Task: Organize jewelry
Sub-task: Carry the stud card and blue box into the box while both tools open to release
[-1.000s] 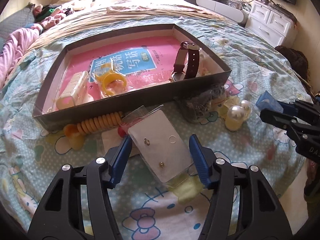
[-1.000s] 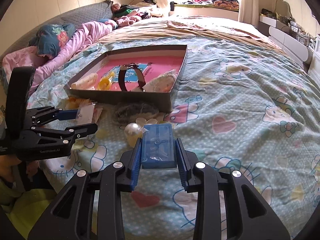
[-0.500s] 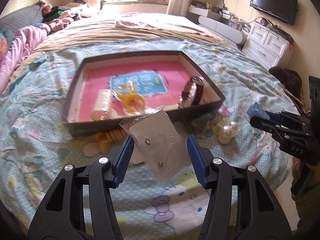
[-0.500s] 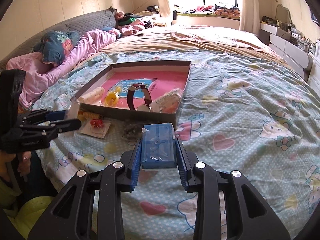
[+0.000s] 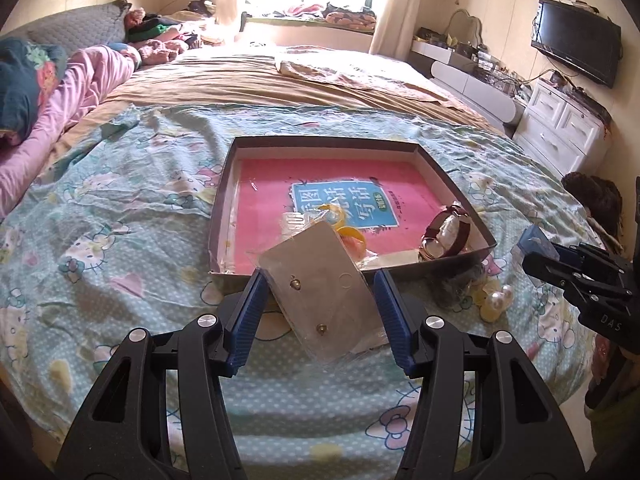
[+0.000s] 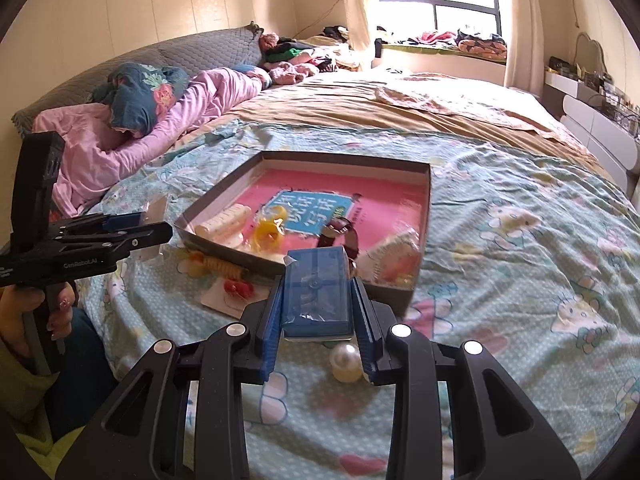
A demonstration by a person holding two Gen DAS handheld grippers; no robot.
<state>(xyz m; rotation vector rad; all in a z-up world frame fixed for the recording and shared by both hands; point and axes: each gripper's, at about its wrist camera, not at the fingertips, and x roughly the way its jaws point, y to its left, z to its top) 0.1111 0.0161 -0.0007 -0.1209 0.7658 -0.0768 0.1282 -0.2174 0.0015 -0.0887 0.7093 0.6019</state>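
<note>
My left gripper [image 5: 320,282] is shut on a clear bag holding a white earring card [image 5: 312,260], lifted above the bed just in front of the tray. The card is tilted and spans both blue pads. My right gripper [image 6: 318,294] is shut on a small blue box [image 6: 314,268], also lifted off the bed near the tray's front corner. The dark-walled tray [image 5: 320,142] with a pink floor holds a brown-strapped watch [image 5: 446,234], a yellow ring piece [image 6: 270,234] and a cream bracelet [image 6: 226,220].
On the patterned bedspread in front of the tray lie pearl pieces [image 5: 496,302], an orange bead bracelet [image 6: 216,266] and a card with red earrings [image 6: 236,292]. A pink quilt and pillows lie far left. A white dresser [image 5: 560,128] stands right of the bed.
Both grippers have risen from the bedspread with their loads. The earring card left the bed and now hangs before the tray; the blue box has come up over the pearl piece.
</note>
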